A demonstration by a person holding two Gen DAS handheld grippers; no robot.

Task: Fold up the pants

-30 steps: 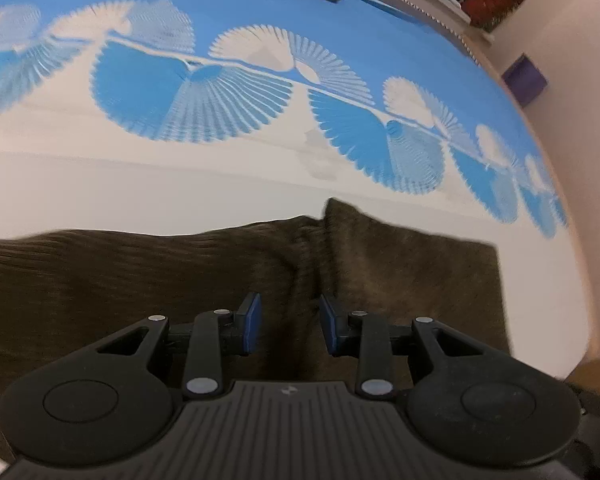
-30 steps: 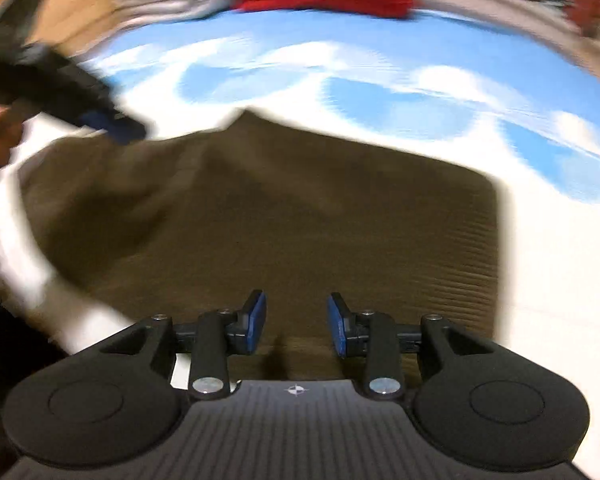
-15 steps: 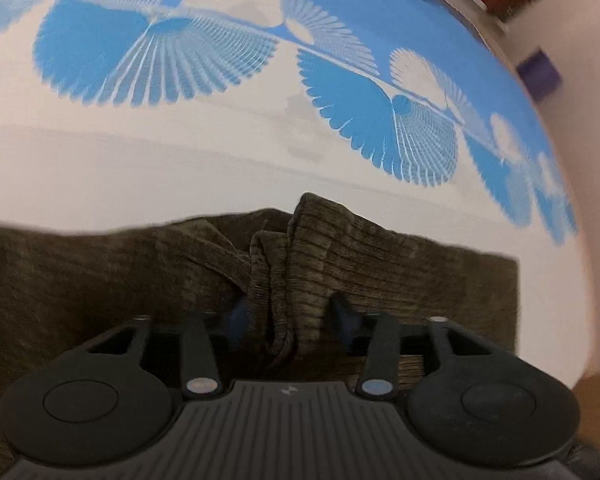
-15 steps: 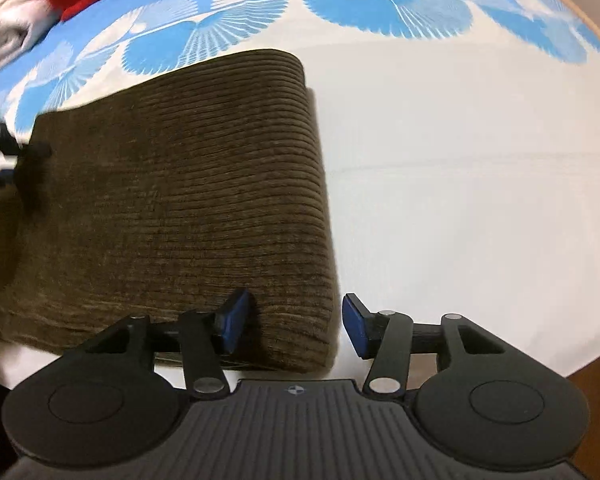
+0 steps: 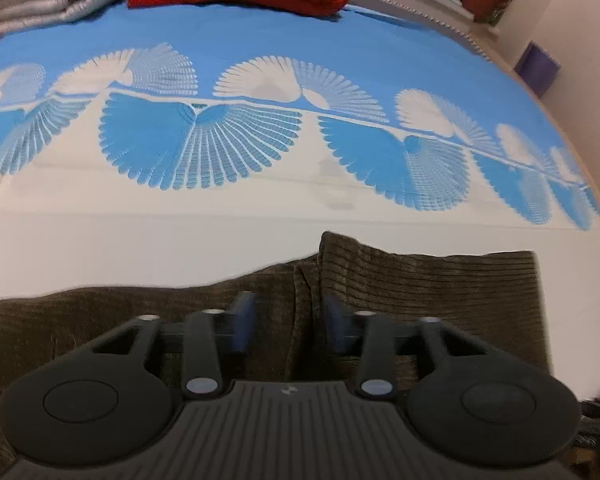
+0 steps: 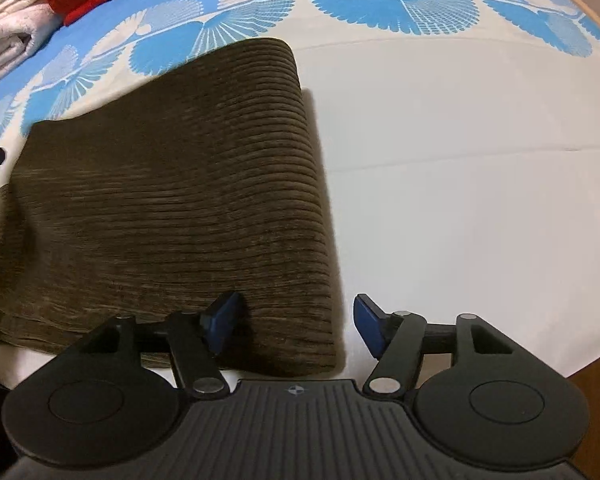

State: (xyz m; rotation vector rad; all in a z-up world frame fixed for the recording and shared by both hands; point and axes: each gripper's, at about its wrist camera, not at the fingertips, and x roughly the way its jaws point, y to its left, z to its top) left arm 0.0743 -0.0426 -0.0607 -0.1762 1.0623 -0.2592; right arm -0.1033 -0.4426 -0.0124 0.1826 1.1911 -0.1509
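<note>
Folded brown corduroy pants [image 6: 172, 208] lying flat on the bed's blue-and-white sheet [image 6: 460, 160]. Left claw [image 5: 288, 320] released, just been opening, straddling a raised wrinkle [image 5: 306, 292] without pressing it. Right claw [image 6: 296, 326] released, also just been opening, spread over the pants' near folded corner, pads clear of cloth.
</note>
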